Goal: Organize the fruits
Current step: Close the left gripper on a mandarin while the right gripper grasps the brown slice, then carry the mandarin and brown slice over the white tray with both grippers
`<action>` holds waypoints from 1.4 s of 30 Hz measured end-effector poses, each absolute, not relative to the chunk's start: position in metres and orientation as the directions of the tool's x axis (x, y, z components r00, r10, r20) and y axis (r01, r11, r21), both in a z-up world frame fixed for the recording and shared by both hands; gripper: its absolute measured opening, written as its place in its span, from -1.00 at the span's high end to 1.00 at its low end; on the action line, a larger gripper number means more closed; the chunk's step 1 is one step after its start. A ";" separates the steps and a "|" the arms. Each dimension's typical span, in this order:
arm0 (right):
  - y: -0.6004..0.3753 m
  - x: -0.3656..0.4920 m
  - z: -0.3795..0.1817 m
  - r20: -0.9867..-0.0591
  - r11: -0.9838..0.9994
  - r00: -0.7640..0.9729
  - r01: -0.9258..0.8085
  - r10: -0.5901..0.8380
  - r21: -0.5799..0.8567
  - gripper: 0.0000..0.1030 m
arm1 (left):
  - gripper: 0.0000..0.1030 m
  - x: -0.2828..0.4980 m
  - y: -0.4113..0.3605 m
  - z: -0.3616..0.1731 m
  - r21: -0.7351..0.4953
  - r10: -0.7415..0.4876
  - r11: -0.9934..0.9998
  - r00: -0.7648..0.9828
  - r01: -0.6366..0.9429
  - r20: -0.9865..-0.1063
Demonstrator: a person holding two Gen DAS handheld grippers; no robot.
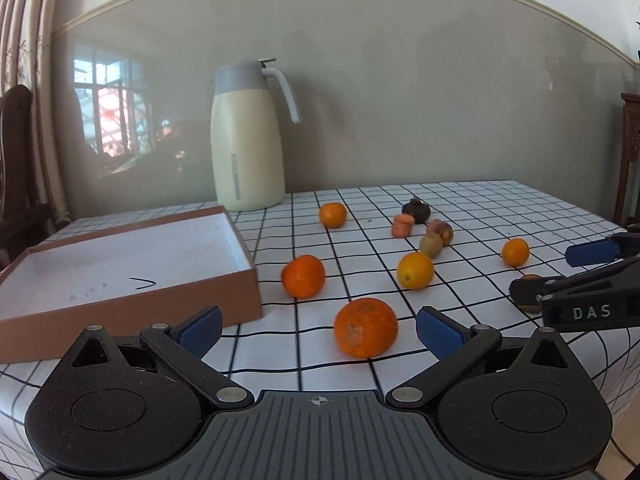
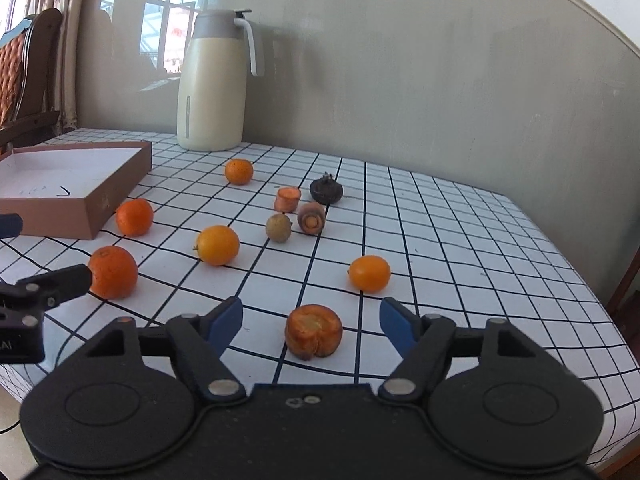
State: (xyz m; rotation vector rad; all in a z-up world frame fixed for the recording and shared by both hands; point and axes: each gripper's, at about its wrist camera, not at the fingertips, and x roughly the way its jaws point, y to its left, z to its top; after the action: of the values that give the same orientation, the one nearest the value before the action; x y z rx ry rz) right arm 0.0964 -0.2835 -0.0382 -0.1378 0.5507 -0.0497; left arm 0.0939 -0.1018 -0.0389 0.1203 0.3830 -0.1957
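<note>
Just ahead of the left tool (image 1: 318,330), between its spread blue pads and touching neither, a rough-skinned orange (image 1: 365,327) sits on the checked desk (image 1: 460,204). That tool is held low and level, with the open brown box (image 1: 120,268) ahead to its left. Between the right tool's (image 2: 312,322) parted fingers, a cut carrot stump (image 2: 314,331) stands on the cloth, untouched; this tool is also low, pointing across the desk. Farther ahead lie more oranges, a kiwi (image 2: 279,227), carrot pieces and a cream jug (image 2: 212,80).
</note>
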 end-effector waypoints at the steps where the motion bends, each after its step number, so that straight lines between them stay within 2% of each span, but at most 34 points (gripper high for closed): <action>1: -0.284 0.100 -0.040 -0.526 0.990 0.847 0.006 -0.081 -0.143 -0.25 | -0.99 0.096 -0.105 -0.041 0.082 -0.171 0.973 0.907 0.218 -0.384; 2: -0.285 0.102 -0.042 -0.532 0.990 0.843 0.004 -0.081 -0.144 -0.24 | -0.95 0.097 -0.108 -0.042 0.085 -0.172 0.972 0.907 0.220 -0.385; 3: -0.286 0.104 -0.043 -0.538 0.989 0.839 0.002 -0.081 -0.146 -0.23 | -0.73 0.099 -0.110 -0.043 0.088 -0.174 0.970 0.904 0.225 -0.390; 5: -0.288 0.108 -0.045 -0.547 0.990 0.833 0.005 -0.083 -0.143 -0.14 | -0.57 0.103 -0.114 -0.046 0.086 -0.176 0.969 0.895 0.230 -0.410; 10: -0.293 0.112 -0.048 -0.561 0.992 0.824 0.008 -0.076 -0.122 -0.01 | -0.55 0.107 -0.118 -0.049 0.080 -0.182 0.968 0.887 0.237 -0.425; 14: -0.290 0.115 -0.050 -0.569 0.991 0.818 0.007 -0.082 -0.133 0.02 | -0.23 0.113 -0.122 -0.053 0.066 -0.200 0.964 0.868 0.257 -0.454; 19: -0.292 0.116 -0.052 -0.578 0.991 0.811 0.017 -0.090 -0.130 0.07 | -0.09 0.117 -0.124 -0.057 0.061 -0.209 0.962 0.861 0.266 -0.464; 20: -0.292 0.116 -0.052 -0.580 0.992 0.811 0.009 -0.079 -0.123 0.21 | 0.14 0.118 -0.123 -0.058 0.054 -0.219 0.960 0.855 0.275 -0.471; 21: -0.292 0.116 -0.051 -0.581 0.993 0.811 0.002 -0.071 -0.118 0.38 | 0.18 0.119 -0.123 -0.059 0.040 -0.231 0.958 0.850 0.283 -0.474; 22: -0.290 0.116 -0.051 -0.579 0.992 0.811 0.005 -0.079 -0.128 0.48 | 0.18 0.119 -0.123 -0.059 0.041 -0.231 0.958 0.852 0.282 -0.470; 33: -0.285 0.107 -0.041 -0.534 0.993 0.842 0.014 -0.074 -0.114 0.49 | 0.19 0.113 -0.110 -0.051 0.023 -0.234 0.962 0.867 0.272 -0.441; 42: -0.259 0.100 -0.018 -0.474 0.994 0.881 -0.051 -0.001 -0.096 0.49 | 0.19 0.099 -0.080 -0.029 0.010 -0.209 0.973 0.895 0.232 -0.394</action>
State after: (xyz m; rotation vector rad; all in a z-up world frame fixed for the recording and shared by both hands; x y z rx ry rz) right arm 0.1002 -0.2588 -0.0180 -0.1067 0.4933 0.0260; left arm 0.0988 -0.0797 -0.0290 0.0573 0.4021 -0.2289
